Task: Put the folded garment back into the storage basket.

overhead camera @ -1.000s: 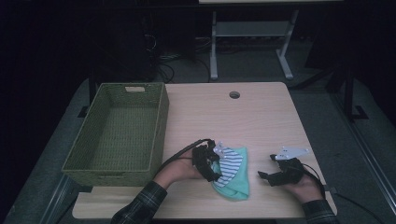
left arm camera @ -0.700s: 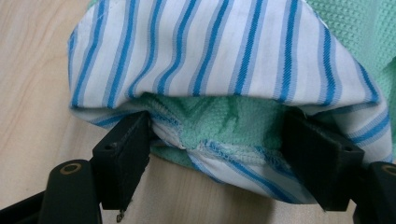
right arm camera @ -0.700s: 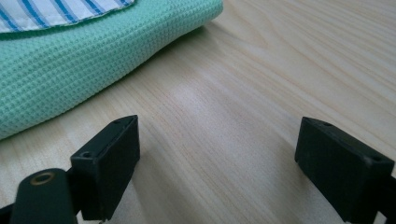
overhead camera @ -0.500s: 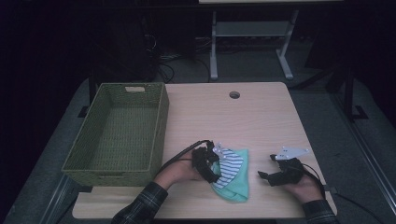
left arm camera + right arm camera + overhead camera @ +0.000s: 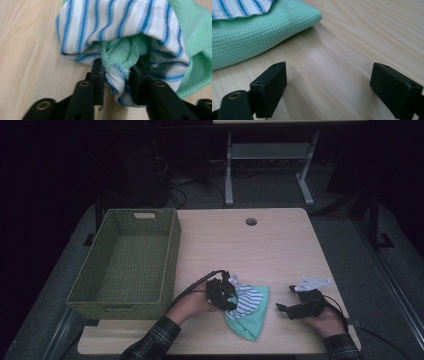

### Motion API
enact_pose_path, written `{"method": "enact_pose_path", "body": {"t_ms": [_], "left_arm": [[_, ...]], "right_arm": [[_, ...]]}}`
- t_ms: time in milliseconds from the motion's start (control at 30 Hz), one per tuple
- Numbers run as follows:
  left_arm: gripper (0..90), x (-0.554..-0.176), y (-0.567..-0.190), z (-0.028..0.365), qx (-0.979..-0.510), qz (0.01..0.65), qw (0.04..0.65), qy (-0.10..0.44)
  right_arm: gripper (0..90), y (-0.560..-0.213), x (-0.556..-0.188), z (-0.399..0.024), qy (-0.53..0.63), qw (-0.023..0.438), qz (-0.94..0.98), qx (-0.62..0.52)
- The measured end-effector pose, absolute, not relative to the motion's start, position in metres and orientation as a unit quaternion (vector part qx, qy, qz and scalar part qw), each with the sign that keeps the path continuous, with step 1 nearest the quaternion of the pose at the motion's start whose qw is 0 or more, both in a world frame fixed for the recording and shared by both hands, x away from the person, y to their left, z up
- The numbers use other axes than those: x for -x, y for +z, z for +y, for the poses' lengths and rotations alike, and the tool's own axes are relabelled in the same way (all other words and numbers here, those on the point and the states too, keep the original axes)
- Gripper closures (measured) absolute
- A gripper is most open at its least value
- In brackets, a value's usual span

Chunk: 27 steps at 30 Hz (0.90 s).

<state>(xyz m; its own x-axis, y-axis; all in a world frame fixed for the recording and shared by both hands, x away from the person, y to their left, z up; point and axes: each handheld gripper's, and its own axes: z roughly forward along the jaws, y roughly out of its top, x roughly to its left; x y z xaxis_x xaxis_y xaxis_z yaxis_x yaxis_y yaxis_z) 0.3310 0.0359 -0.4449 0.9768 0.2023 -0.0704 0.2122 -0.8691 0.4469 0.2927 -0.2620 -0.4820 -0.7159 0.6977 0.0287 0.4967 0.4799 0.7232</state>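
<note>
A white cloth with blue stripes [image 5: 248, 298] lies bunched on a mint green waffle cloth [image 5: 248, 324] near the table's front edge. My left gripper [image 5: 227, 296] sits at the bundle's left side. Its jaws have just been closing, and they now pinch a fold of both cloths: in the left gripper view the striped cloth [image 5: 112, 22] and green cloth [image 5: 197, 37] bulge out between the pads of my left gripper [image 5: 117, 82]. My right gripper [image 5: 282, 309] rests on the table right of the bundle, open and empty; the right gripper view [image 5: 337, 82] shows bare wood between its jaws, the green cloth [image 5: 257, 37] beyond.
A green woven basket [image 5: 172, 255], empty, stands at the table's left side. The wooden table [image 5: 260, 250] has a round cable hole [image 5: 251, 222] near its far edge. Dark floor and a metal stand lie behind.
My left gripper's jaws have closed onto the fold of cloth. Both hands have kept their place.
</note>
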Motion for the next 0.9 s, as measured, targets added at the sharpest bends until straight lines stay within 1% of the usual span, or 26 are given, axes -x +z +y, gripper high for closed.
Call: {"method": "enact_pose_path", "body": {"t_ms": [200,333,733,900], "left_arm": [[74.1,-0.332,-0.441,0.034,-0.966,0.122,0.229,-0.007],[74.7,-0.335,-0.433,0.037,-0.962,0.138,0.237,-0.006],[75.4,-0.342,-0.400,0.054,-0.943,0.171,0.285,-0.002],[75.6,-0.346,-0.385,0.062,-0.939,0.175,0.297,0.010]], "right_arm": [[13.6,-0.482,-0.293,-0.262,0.370,0.136,0.850,-0.351],[13.4,-0.482,-0.293,-0.262,0.369,0.136,0.849,-0.352],[12.2,-0.482,-0.292,-0.261,0.368,0.134,0.849,-0.354],[11.8,-0.482,-0.293,-0.261,0.368,0.134,0.849,-0.355]]}}
